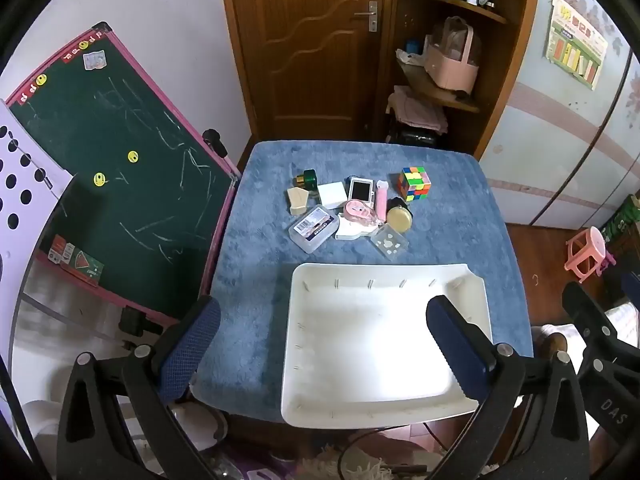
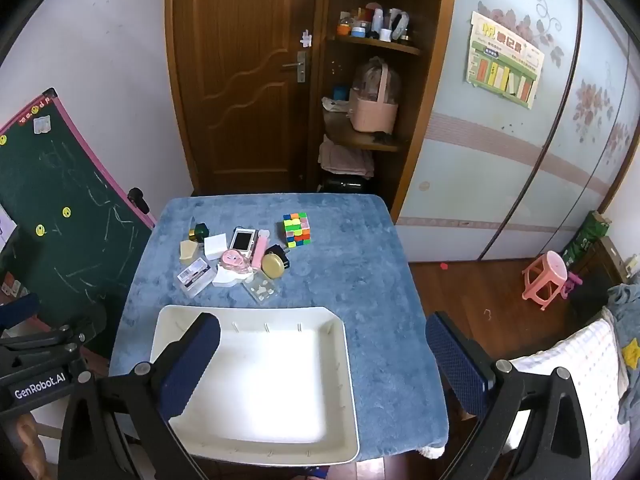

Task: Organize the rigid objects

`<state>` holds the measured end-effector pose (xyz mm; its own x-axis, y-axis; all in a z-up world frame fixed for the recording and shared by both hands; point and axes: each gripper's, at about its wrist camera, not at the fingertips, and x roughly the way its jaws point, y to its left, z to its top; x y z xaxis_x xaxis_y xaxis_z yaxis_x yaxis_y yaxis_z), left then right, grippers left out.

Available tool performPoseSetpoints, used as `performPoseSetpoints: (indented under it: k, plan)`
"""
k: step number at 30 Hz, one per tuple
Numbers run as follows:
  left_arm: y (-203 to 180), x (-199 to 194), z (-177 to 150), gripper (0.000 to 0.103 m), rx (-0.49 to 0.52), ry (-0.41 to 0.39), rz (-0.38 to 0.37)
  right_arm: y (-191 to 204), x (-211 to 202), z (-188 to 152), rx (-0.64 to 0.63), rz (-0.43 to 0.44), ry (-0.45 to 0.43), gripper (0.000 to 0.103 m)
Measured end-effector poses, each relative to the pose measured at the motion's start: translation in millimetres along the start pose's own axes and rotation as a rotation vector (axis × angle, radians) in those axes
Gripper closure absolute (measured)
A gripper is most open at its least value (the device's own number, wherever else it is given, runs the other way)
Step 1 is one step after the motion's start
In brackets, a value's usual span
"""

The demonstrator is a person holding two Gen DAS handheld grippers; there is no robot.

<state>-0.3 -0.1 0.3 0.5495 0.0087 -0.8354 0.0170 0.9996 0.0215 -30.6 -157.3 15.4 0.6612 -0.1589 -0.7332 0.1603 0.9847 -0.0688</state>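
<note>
Below both grippers, the left gripper [image 1: 320, 344] and right gripper [image 2: 324, 360] (each spread wide, grasping nothing), lies a white tray [image 1: 476, 292]; beyond it, small objects [image 1: 352, 212] cluster.

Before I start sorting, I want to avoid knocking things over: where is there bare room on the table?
The white tray is empty. The blue cloth lies bare to the right of the tray and of the Rubik's cube, and in a strip along the far edge. It is crowded in the cluster left of the cube, from the green bottle to the clear boxes near the tray.
</note>
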Motion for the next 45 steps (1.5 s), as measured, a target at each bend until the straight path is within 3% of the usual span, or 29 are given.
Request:
performPoseSetpoints:
  k: [45]
  plan:
    - [2.7, -0.4, -0.6, 0.001, 0.002, 0.003, -0.005, -5.5, 5.5, 3.6, -0.015, 0.043, -0.01, 0.0]
